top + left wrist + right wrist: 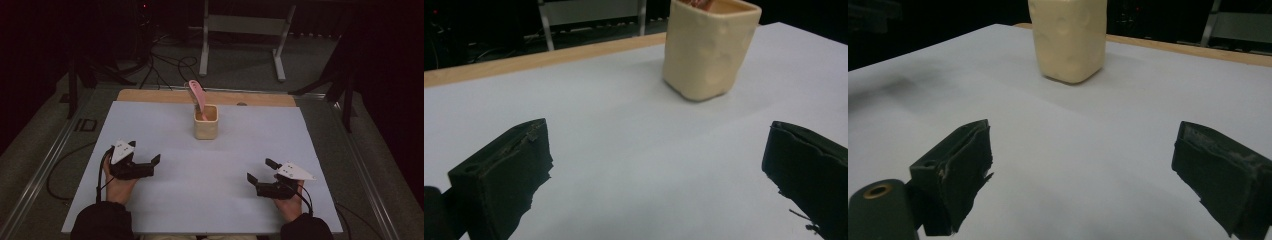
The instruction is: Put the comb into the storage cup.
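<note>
At centre of the high view, a cup (pixel 206 123) holding a pink spoon (pixel 197 96) stands on the table (pixel 200 195); the left gripper (pixel 148 166) sits lower left, the right gripper (pixel 260 171) lower right, both spread and empty. Upper right in the left gripper view, the cup (pixel 706 47) stands beyond parted jaws. Top centre in the right gripper view, the cup (pixel 1069 37) stands likewise.

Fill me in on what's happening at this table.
A person sits at a white table with a tool in each hand. The left tool and the right tool both rest near the front edge, jaws open and holding nothing. Farther back in the middle stands a cream cup with a pink utensil sticking out of it. Neither tool touches the cup.
</note>
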`<state>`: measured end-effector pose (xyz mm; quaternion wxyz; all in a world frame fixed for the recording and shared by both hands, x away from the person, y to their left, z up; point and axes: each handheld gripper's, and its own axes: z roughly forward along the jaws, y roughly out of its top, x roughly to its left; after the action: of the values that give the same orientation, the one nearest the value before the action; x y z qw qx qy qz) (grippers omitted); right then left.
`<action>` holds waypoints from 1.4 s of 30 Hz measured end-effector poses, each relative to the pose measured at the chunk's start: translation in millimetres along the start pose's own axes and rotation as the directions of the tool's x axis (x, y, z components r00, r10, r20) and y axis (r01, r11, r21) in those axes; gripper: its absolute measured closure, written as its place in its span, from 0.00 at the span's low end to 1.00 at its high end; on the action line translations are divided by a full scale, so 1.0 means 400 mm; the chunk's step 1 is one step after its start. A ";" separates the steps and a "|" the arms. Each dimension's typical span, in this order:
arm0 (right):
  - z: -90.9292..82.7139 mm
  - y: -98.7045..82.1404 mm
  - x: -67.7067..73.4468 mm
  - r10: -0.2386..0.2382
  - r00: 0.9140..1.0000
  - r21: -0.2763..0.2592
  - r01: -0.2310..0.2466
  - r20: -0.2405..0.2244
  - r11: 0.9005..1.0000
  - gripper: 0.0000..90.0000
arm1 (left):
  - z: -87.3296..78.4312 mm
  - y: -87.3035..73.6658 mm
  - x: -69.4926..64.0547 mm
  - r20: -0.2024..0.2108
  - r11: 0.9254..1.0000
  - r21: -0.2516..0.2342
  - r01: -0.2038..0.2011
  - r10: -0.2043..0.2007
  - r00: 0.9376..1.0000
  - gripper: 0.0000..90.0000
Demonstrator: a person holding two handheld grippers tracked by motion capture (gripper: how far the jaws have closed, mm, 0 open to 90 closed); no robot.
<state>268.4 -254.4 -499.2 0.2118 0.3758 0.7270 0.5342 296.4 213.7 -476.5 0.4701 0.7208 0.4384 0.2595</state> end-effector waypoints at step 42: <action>-0.048 0.004 -0.015 -0.003 0.999 0.003 0.002 0.039 1.000 0.10 | -0.145 -0.091 0.008 -0.043 0.992 -0.105 -0.066 0.061 0.997 0.00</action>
<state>258.9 -270.6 -491.9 0.2261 0.3857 0.7240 0.5253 238.2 249.2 -485.0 0.4906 0.7031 0.4100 0.3114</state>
